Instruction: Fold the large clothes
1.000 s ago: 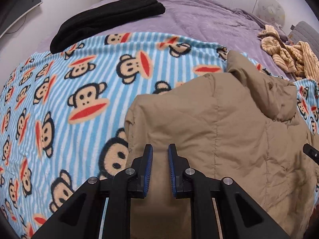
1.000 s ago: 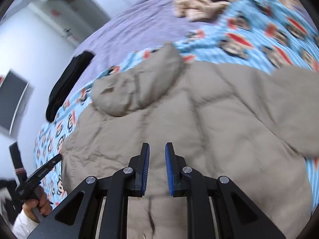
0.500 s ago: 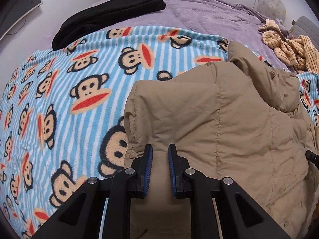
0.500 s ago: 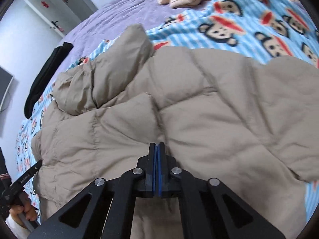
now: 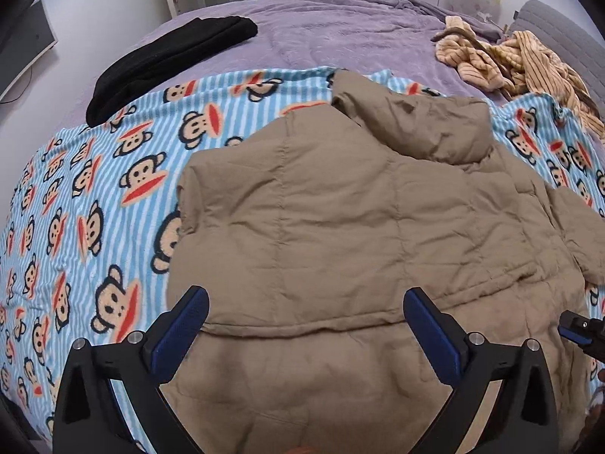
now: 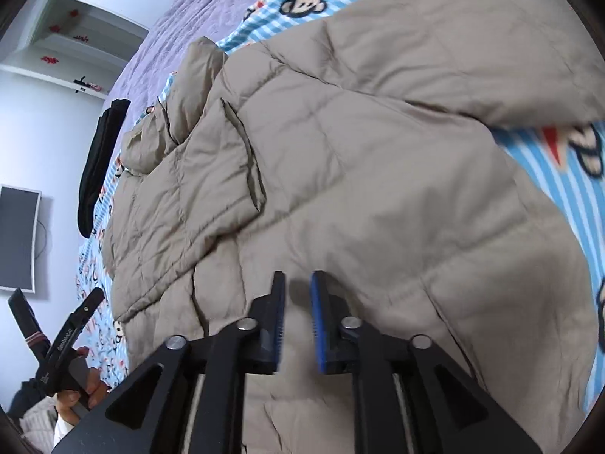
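Note:
A tan puffer jacket [image 5: 340, 219] lies on the monkey-print striped blanket [image 5: 94, 196], hood [image 5: 423, 128] toward the far side, with a folded edge running across near me. My left gripper [image 5: 304, 302] hovers over that edge, its jaws opening wide with nothing between them. In the right wrist view the jacket [image 6: 359, 174] fills the frame, one panel folded over at its left. My right gripper [image 6: 298, 283] sits just above the fabric, jaws opening to a narrow gap, with no cloth pinched. The left gripper [image 6: 75, 325] shows at lower left, held by a hand [image 6: 81, 389].
A black folded garment [image 5: 170, 56] lies on the purple bedspread [image 5: 340, 26] at the far left. A heap of beige striped clothing [image 5: 510, 60] sits at the far right. A wall monitor [image 6: 17, 238] hangs beside the bed. The right gripper's tip [image 5: 578, 329] shows at the right edge.
The left jaws went from nearly shut to wide open and that view pulled back. The right jaws shut half a second ago and have parted again, now lower over the jacket.

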Available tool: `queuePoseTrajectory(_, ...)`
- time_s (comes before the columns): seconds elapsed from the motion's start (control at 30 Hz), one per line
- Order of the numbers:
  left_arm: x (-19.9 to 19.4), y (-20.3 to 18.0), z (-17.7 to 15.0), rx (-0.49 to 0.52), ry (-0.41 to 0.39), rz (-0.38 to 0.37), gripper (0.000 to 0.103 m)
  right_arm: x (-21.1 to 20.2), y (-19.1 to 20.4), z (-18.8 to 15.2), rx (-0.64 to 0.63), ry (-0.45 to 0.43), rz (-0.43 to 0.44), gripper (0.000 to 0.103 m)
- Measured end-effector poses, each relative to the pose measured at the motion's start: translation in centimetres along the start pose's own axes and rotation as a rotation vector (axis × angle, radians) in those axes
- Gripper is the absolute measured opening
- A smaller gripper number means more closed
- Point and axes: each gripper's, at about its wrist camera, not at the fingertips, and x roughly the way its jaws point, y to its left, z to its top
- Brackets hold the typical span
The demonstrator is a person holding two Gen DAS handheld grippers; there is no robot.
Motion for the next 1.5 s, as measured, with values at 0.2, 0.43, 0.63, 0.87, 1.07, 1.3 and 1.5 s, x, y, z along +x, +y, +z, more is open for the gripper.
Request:
queuePoseTrajectory(0.2, -0.4, -5.4, -1.2, 0.059, 0.052, -0.049, 0.103, -3.2, -3.9, -0.5, 0.080, -0.048, 0.030, 0.065)
queuePoseTrajectory(0.43, 0.6, -8.7, -1.6, 0.058, 0.117, -0.056, 0.103, -7.2, -10.3, 1.3, 0.209, -0.172, 0.036, 0.087)
queuePoseTrajectory(0.63, 1.4, -11.4, -2.0, 0.059, 0.163, -0.106, 0.103, -8.2, -15.2, 2.9, 0.313, -0.199, 0.063, 0.087)
queuePoseTrajectory(0.87, 1.3, -16.5, -1.1, 0.116, 0.151, -0.154, 0.103, -10.5, -19.9, 5.5, 0.383, -0.284, 0.096, 0.103)
queuePoseTrajectory(1.07, 1.4, -19.5, -0.4, 0.149, 0.142, -0.181, 0.103, -11.7, -23.7, 8.8, 0.488, -0.321, 0.181, 0.103)
queuePoseTrajectory(1.3, 1.0, -19.8, 1.0, 0.110, 0.103, -0.180, 0.103, -13.3, -27.2, 12.4, 0.583, -0.460, 0.321, 0.102)
queuePoseTrajectory(1.5, 0.9, -18.7, 2.0, 0.091, 0.091, -0.197, 0.103, -11.6, -29.2, 14.0, 0.774, -0.431, 0.551, 0.012)
